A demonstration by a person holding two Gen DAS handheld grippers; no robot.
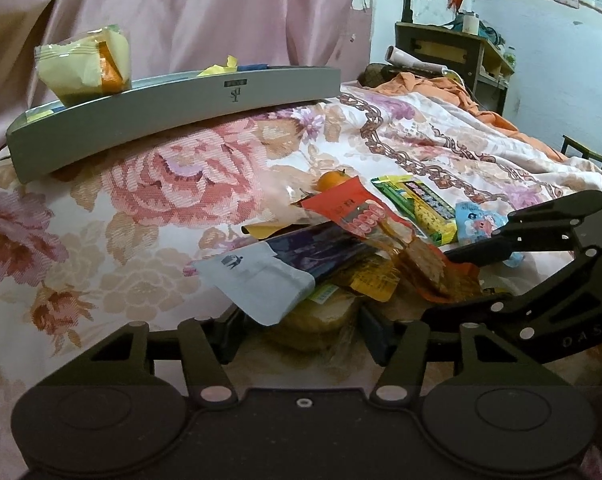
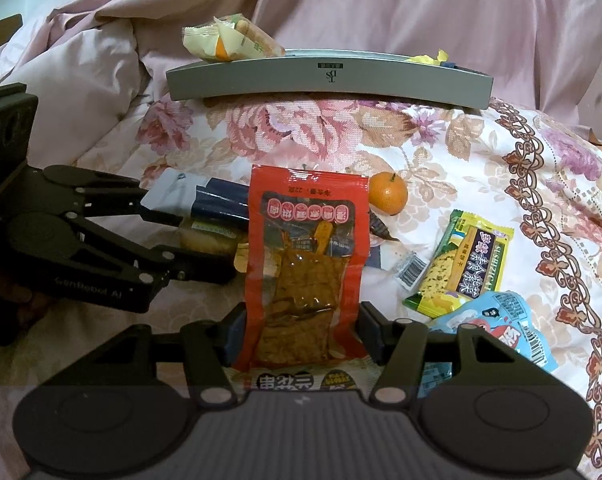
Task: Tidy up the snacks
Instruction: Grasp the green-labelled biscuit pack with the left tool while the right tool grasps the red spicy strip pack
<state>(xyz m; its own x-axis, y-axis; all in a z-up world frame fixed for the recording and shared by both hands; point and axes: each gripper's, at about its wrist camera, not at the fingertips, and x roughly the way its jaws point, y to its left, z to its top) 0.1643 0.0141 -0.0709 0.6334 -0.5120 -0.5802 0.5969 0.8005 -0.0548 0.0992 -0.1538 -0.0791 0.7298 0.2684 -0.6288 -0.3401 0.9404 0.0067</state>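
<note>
In the right wrist view my right gripper [image 2: 303,334] is shut on a red packet of dried tofu [image 2: 305,240], held upright above the snack pile. The left wrist view shows that packet [image 1: 353,208] slanting out from the right gripper [image 1: 461,280]. My left gripper [image 1: 305,340] straddles a clear-wrapped pastry [image 1: 313,320] at the near edge of the pile, with a small gap at its left pad. From the right wrist view the left gripper [image 2: 189,244] brackets the same pastry [image 2: 209,236]. A grey tray [image 1: 173,120] [image 2: 329,80] at the back holds a cream snack packet [image 1: 85,64] [image 2: 229,40].
On the floral quilt [image 1: 161,200] lie a purple-and-white packet [image 1: 281,264], a small orange [image 2: 387,194], a green-yellow biscuit packet [image 2: 461,264] and a blue packet [image 2: 501,320]. Pink bedding [image 2: 421,8] rises behind the tray. A dark cabinet [image 1: 453,52] stands far right.
</note>
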